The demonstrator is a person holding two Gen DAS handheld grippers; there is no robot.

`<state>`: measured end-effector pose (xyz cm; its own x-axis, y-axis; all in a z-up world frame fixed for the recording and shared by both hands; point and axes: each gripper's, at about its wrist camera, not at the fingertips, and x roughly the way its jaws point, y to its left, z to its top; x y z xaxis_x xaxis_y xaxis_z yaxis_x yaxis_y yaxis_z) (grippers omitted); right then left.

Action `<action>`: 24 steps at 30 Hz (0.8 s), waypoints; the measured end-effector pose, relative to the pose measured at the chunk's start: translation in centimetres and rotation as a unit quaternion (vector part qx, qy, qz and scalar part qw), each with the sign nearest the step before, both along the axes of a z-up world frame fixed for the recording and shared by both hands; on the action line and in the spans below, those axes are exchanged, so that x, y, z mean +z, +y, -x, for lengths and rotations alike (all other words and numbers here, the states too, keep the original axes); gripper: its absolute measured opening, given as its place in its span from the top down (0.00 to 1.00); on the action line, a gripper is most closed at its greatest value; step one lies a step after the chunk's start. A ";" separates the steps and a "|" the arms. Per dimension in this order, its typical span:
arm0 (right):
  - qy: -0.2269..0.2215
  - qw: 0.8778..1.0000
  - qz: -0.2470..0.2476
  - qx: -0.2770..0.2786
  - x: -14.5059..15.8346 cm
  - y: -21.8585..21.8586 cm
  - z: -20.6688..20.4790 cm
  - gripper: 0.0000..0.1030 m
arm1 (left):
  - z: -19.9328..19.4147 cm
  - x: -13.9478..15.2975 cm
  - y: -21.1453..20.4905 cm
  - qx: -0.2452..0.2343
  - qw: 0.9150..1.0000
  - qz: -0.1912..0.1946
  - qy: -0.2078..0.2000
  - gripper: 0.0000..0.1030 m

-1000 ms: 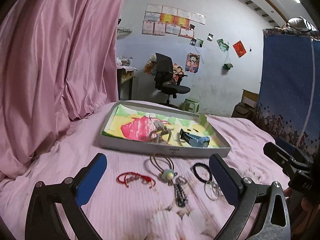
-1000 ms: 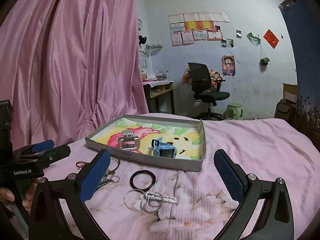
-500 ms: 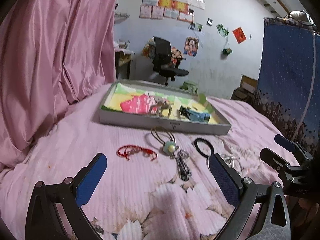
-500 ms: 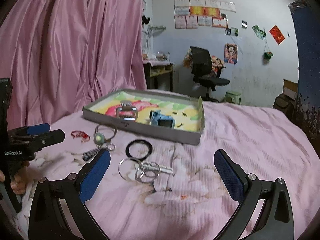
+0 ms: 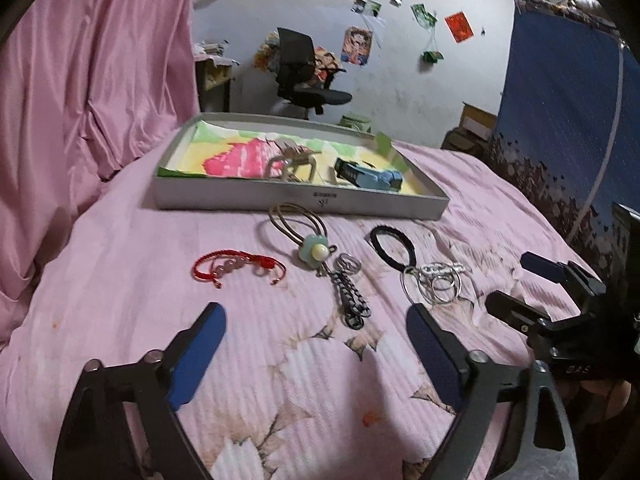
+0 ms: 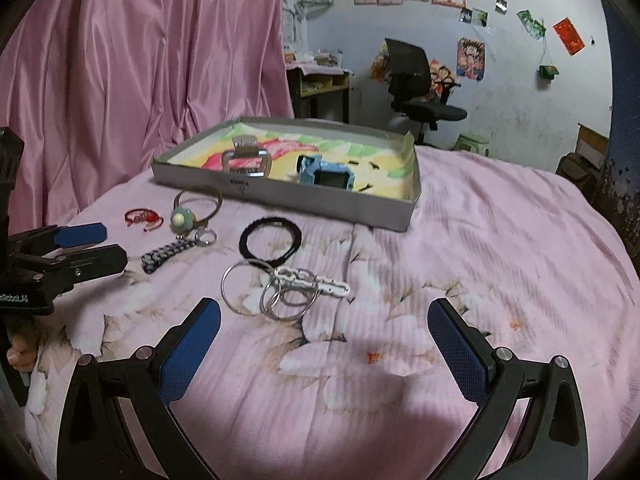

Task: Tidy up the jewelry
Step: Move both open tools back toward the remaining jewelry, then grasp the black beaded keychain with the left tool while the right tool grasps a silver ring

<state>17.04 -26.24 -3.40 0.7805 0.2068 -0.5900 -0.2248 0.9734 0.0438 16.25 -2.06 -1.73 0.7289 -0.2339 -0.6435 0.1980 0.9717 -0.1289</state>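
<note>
A grey tray [image 5: 224, 199] [image 6: 332, 208] rests on the pink bedspread and holds a silver watch [image 5: 290, 162] [image 6: 245, 159] and a blue watch [image 5: 370, 176] [image 6: 325, 174]. In front of it lie a red bracelet [image 5: 236, 266] [image 6: 142, 216], a hair tie with a green flower bead [image 5: 315, 254] [image 6: 182, 218], a braided keychain [image 5: 350, 296] [image 6: 168, 254], a black band [image 5: 394, 248] [image 6: 270, 238] and silver key rings [image 5: 434, 284] [image 6: 280, 288]. My left gripper [image 5: 316, 354] [image 6: 90, 246] is open, short of the keychain. My right gripper [image 6: 324, 354] [image 5: 520, 284] is open, short of the key rings.
Pink curtains [image 5: 80, 80] hang along the left. A blue patterned cloth [image 5: 560, 92] hangs on the right. A black office chair [image 5: 304, 76] and a desk [image 6: 316, 80] stand by the far wall. A hand [image 6: 18, 354] holds the left gripper.
Both grippers have tipped downward and come closer to the loose jewelry on the bedspread. Nothing was picked up, and both stay open.
</note>
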 end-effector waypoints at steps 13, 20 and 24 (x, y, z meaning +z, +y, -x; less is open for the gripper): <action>0.057 0.998 -0.033 0.025 -1.6 0.1 -1.8 0.47 | -1.7 -0.5 -1.1 -0.044 0.998 0.013 0.030 0.55; 0.080 0.995 -0.040 0.037 -2.2 0.9 -3.0 0.61 | -2.5 -1.1 -1.8 -0.052 0.997 0.013 0.050 0.72; 0.092 0.994 -0.050 0.035 -2.5 0.9 -3.8 0.65 | -2.9 -1.5 -1.8 -0.045 0.997 0.015 0.060 0.79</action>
